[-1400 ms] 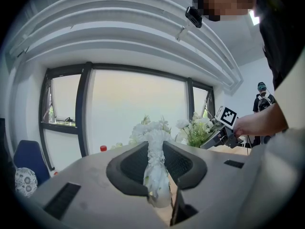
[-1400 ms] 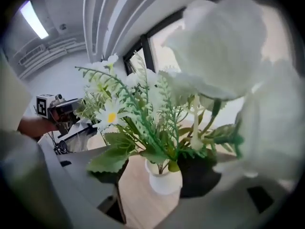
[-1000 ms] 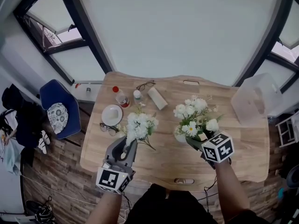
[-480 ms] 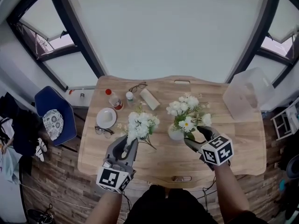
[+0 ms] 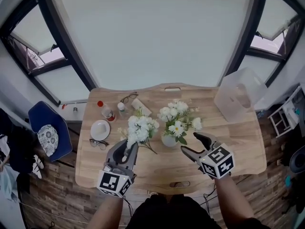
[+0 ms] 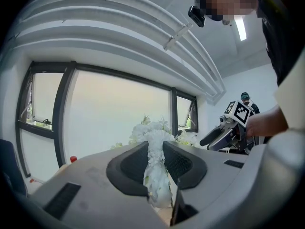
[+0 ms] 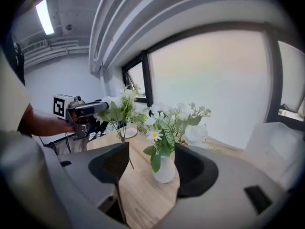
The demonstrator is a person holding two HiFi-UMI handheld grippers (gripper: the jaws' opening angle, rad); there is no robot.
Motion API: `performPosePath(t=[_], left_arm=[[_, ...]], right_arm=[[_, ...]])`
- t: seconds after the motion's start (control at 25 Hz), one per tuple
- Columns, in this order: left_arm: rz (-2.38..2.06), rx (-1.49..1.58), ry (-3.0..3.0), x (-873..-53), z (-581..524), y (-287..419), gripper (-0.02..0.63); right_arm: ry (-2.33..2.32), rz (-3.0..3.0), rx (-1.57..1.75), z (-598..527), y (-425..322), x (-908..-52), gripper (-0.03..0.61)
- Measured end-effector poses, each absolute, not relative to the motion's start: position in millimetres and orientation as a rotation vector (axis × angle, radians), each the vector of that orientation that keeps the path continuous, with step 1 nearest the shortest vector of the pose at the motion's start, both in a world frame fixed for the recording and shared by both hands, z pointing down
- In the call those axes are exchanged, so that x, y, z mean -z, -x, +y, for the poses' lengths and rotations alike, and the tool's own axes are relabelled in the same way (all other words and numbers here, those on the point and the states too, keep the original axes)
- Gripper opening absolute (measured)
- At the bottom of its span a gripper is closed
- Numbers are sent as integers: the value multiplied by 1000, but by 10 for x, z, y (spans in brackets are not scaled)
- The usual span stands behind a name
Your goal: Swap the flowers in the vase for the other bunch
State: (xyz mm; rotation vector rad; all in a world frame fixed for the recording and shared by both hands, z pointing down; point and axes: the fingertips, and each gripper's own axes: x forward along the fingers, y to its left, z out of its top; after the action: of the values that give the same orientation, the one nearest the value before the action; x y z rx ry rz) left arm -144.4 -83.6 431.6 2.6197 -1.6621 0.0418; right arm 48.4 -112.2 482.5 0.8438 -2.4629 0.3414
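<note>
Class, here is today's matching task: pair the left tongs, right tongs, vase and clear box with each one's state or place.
Things: 1 left tongs; 2 right tongs; 3 vase; 4 clear box.
States: A open, holding nothing; B far right corner of the table; C shut on the white bunch; D upright, flowers in it.
Pairs: 1-C, 2-A, 3-D, 4-B.

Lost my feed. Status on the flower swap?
Left gripper shut on white bunch. Right gripper open, empty, facing vase. Vase flowers not yet out. Path clear.
</note>
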Motion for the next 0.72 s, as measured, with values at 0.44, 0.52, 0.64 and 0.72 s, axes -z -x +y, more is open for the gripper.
performPosePath(t=[0.44,0.52,0.64,0.72], left_arm=[[-1646,6,-2657,-4223,-877,1287,89],[-1649,1,-2660,-4218,-854,1275,89],[-1660,-10,-2660,-4211,-835,1287,89],[-1672,-18,-2655,-4210,-802,1300,89]], right_arm=[[-1100,-2666,-27,-1044,-749,-4001,224],[-1165,-2691,-6,-1036,-850,-3903,164],[-1226,-2767,-73,-1058,-973,-3805,120],[-1273,-2824,-121,-1056,-1050,-3757,90]])
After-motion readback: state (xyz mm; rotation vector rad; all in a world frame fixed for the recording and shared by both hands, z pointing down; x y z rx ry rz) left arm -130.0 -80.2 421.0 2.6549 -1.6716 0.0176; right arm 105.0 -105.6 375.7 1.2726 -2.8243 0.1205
